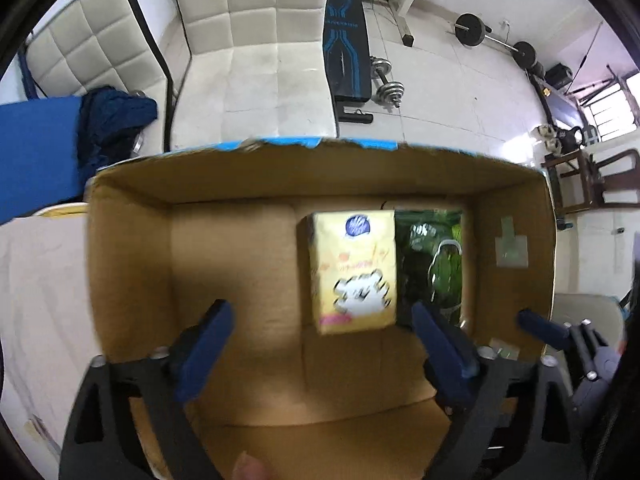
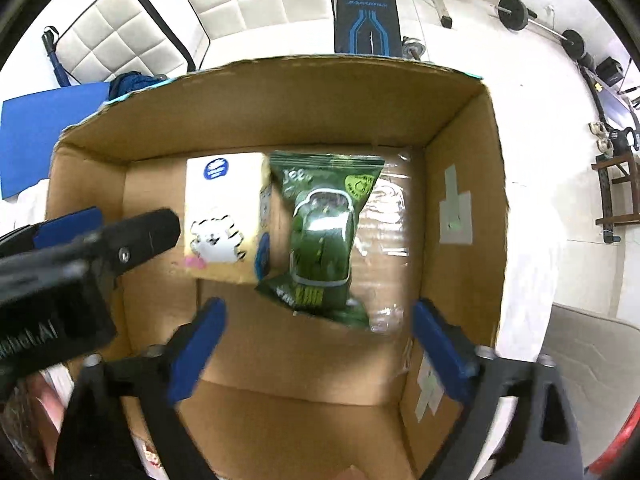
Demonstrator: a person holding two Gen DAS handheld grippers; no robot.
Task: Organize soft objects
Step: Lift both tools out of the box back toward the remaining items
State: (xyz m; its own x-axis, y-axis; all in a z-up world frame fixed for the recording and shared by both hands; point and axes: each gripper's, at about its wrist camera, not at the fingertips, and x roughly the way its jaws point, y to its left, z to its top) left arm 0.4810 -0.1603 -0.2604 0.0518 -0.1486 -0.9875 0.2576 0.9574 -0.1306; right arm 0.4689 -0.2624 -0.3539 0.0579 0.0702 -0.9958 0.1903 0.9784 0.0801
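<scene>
Not much here reads cleanly. On the side of my left gripper [image 2: 76,280], white letters show at the picture's edge, cut off; I can make out only "AI" at the end. The green bag [image 2: 322,236] carries pale lettering at top and bottom, too blurred to read. The yellow pack [image 1: 354,270] has a round blue emblem and orange print, also illegible. The workout bench [image 2: 366,12] bears a small line of lettering I cannot read.

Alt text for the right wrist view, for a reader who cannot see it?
An open cardboard box holds a yellow tissue pack and, beside it on the right, a green snack bag. The open, empty right gripper hovers above the box; the left gripper enters from the left.
</scene>
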